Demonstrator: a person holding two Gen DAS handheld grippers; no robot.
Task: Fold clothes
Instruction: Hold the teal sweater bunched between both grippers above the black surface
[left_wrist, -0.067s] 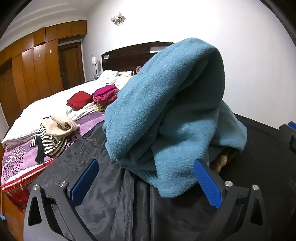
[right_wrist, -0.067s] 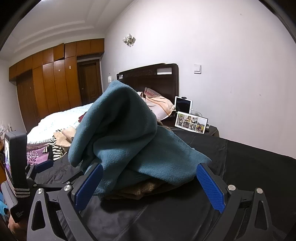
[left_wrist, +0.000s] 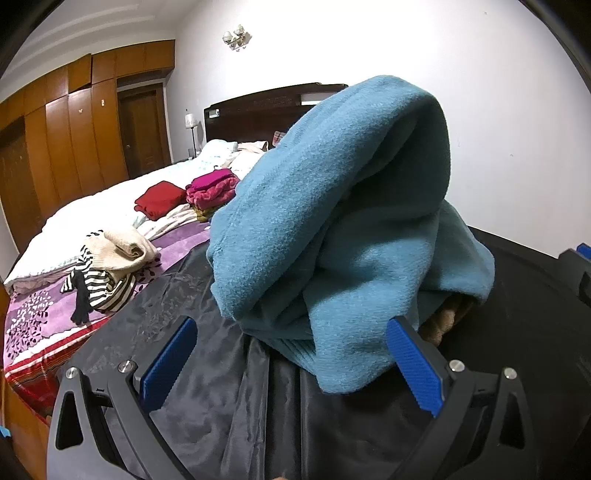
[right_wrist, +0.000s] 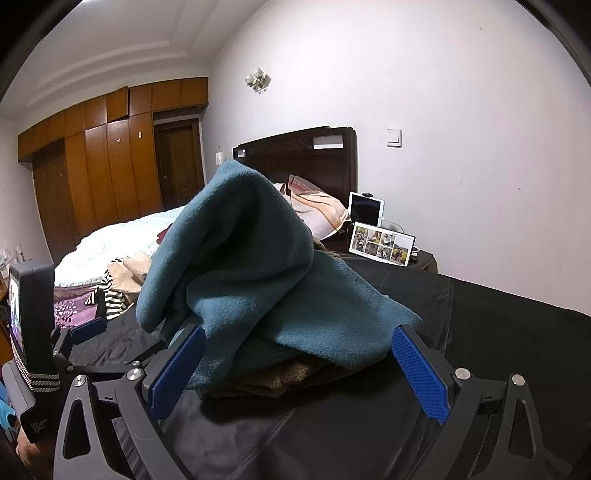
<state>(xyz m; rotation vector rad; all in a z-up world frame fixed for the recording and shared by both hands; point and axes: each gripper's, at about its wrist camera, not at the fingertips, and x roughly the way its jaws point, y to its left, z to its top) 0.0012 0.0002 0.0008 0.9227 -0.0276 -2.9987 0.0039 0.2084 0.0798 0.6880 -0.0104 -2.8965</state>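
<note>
Bed — carrier; black sheet covers near end. Teal sweater heaped in tall crumpled mound mid-sheet, atop brown garment. Folded piles toward headboard end. Left gripper, right gripper — fingers spread wide, flanking mound's near hem, holding nothing. For clean fold: pinch single layer at hem corners, not bunched cloth.
</note>
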